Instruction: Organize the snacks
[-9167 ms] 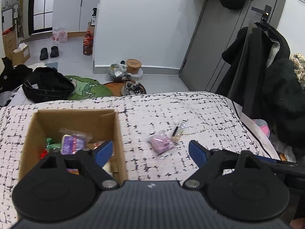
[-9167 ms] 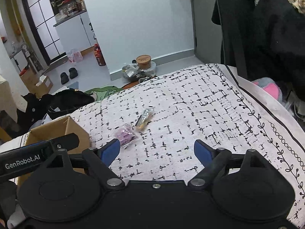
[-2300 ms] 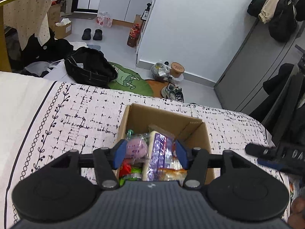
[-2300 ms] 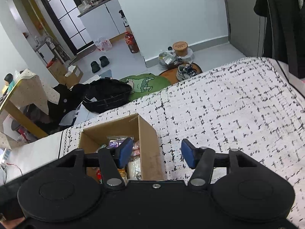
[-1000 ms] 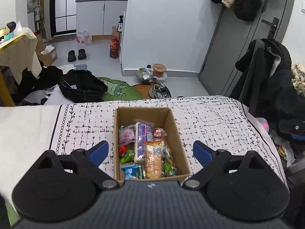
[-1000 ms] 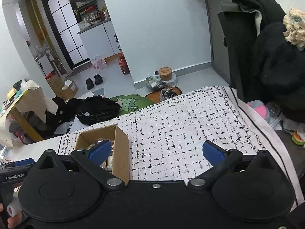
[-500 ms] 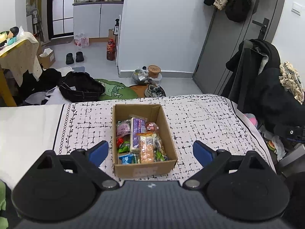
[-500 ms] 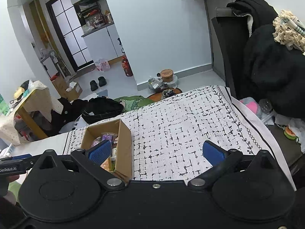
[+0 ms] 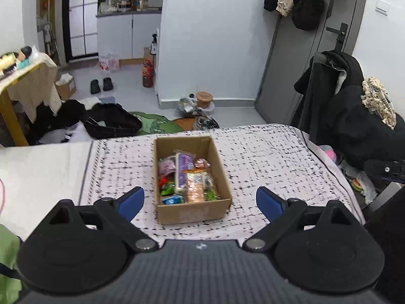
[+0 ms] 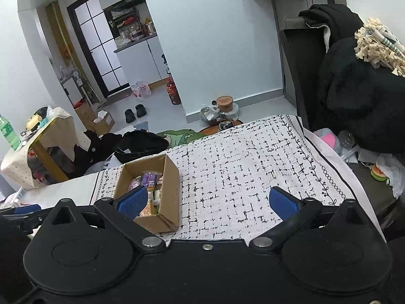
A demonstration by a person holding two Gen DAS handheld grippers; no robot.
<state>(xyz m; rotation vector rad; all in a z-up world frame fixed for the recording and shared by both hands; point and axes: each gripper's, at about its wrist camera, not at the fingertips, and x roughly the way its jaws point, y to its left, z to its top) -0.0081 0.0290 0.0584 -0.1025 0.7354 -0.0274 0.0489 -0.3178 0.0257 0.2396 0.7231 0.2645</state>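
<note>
My left gripper [image 9: 200, 200] hangs above the patterned bedspread [image 9: 265, 162], jaws spread wide and empty. Straight ahead between its blue pads sits the open cardboard box [image 9: 192, 212], filled with snack packets [image 9: 187, 177]. My right gripper [image 10: 207, 202] is likewise spread wide, holding nothing; from its view the box [image 10: 172, 185] sits at left, partly behind the left pad, bare bedspread [image 10: 240, 167] ahead.

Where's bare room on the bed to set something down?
Bare patterned bedspread runs from the cardboard box to the vine-patterned border on the right. A narrower bare strip lies left of the box. The box itself is crowded with snack packets.
</note>
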